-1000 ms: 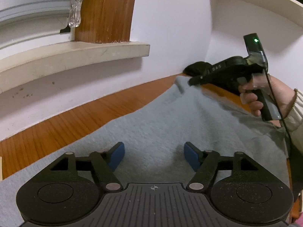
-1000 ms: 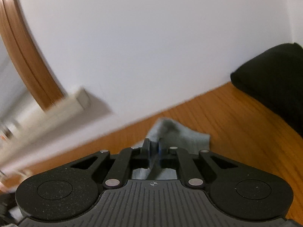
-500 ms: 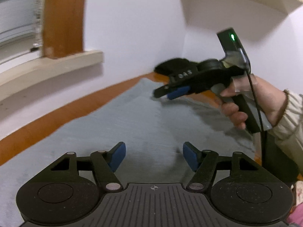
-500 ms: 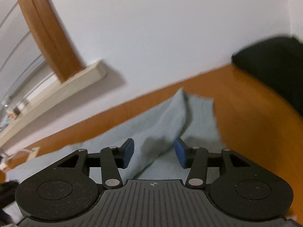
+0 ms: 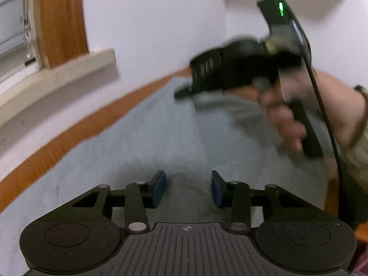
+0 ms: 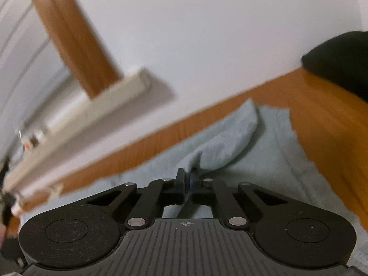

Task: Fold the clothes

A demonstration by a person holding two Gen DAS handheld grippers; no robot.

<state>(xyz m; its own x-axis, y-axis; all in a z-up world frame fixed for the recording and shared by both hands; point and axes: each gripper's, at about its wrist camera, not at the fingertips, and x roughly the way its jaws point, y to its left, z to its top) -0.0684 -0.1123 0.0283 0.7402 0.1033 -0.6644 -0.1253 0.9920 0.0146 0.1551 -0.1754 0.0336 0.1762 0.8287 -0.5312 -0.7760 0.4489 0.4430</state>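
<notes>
Wooden tabletop (image 6: 322,124), white wall (image 6: 207,34), right hand-held gripper (image 6: 187,180) pinching grey garment (image 6: 230,138), left (image 5: 189,187) closing, unclamped

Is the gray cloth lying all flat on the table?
No. The gray cloth is bunched up where the right gripper pinches it; elsewhere it lies spread.

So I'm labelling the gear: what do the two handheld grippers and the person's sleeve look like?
Both are matte black. The left gripper has blue pads; the right gripper has a pistol handle, a black cable and a green light. The sleeve is beige knit.
</notes>
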